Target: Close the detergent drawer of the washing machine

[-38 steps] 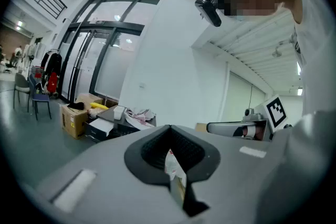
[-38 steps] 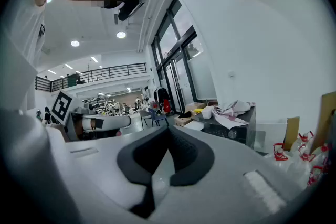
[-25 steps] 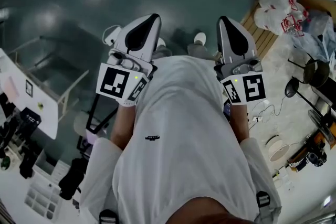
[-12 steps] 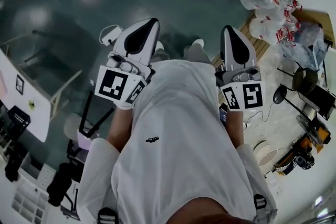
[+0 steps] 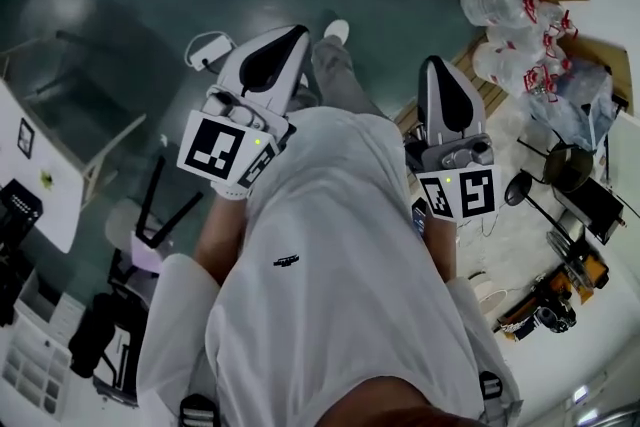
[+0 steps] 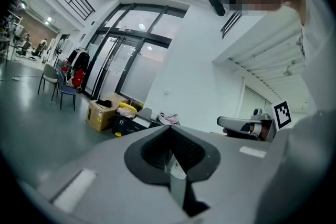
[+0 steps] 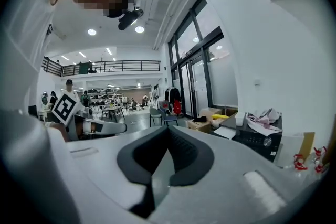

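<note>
Holding left gripper [image 5: 285,45] and right gripper [image 5: 436,75] up beside white shirt [image 5: 330,245], well apart, both jaws clenched together on nothing, floor [image 5: 120,5] below.

White short-sleeved shirt [image 5: 330,315], small black chest logo [image 5: 287,262]; grey trousers [image 5: 335,77]; white shoe [image 5: 337,31].

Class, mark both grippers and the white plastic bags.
left gripper [image 5: 296,33], head view, closed jaw tips
right gripper [image 5: 433,63], head view, closed jaw tips
white plastic bags [image 5: 497,2], head view, middle of topmost bag
</note>
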